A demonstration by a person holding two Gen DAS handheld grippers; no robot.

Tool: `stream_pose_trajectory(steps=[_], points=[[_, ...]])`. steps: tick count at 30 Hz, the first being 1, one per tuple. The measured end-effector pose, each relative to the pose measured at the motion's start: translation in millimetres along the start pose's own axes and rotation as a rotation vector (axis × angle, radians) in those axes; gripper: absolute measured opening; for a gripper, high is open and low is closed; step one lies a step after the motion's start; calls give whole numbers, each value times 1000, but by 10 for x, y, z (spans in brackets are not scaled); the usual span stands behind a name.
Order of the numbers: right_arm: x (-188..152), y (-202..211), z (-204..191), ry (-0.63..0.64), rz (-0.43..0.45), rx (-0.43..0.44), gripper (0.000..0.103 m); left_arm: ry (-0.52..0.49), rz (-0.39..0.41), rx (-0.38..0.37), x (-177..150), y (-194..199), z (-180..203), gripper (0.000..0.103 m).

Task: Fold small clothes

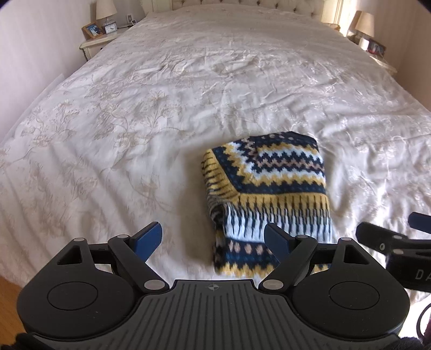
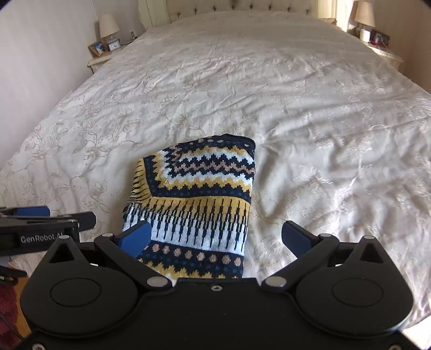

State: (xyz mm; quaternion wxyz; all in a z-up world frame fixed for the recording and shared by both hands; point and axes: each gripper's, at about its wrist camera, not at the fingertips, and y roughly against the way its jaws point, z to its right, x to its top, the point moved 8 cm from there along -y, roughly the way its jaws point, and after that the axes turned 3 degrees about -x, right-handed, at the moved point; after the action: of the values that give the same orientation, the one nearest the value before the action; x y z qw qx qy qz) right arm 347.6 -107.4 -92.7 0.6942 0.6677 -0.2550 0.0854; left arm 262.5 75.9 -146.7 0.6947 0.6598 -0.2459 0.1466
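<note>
A knitted sweater point(image 1: 266, 183) in navy, yellow and white zigzag bands lies folded into a compact rectangle on the white bedspread point(image 1: 134, 121). My left gripper point(image 1: 214, 237) hovers above its near left corner, fingers wide apart and empty. My right gripper point(image 2: 216, 231) hangs over the sweater's point(image 2: 199, 193) near edge, also open, with no cloth touching its blue pads point(image 2: 134, 239). Each gripper shows at the edge of the other's view: the right one point(image 1: 382, 239) at the right, the left one point(image 2: 54, 215) at the left.
The bed point(image 2: 309, 107) fills both views, with a tufted headboard point(image 2: 242, 5) at the far end. Nightstands with lamps point(image 1: 105, 10) and a photo frame point(image 1: 91, 29) flank it. Wooden floor point(image 1: 8, 296) shows at the lower left.
</note>
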Motion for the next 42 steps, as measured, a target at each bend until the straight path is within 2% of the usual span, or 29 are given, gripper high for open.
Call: stream_pose_trajectory(steps=[15, 24, 30, 42], points=[[-115, 527, -58, -49, 70, -47, 102, -12, 1, -15, -285, 386, 17, 83], [-145, 595, -120, -40, 77, -48, 102, -10, 20, -11, -308, 481, -7, 83], [-163, 609, -160, -27, 72, -55, 102, -14, 16, 13, -335, 497, -45, 83], [-134, 609, -193, -24, 78, -61, 102, -14, 6, 12, -349, 479, -130, 83]])
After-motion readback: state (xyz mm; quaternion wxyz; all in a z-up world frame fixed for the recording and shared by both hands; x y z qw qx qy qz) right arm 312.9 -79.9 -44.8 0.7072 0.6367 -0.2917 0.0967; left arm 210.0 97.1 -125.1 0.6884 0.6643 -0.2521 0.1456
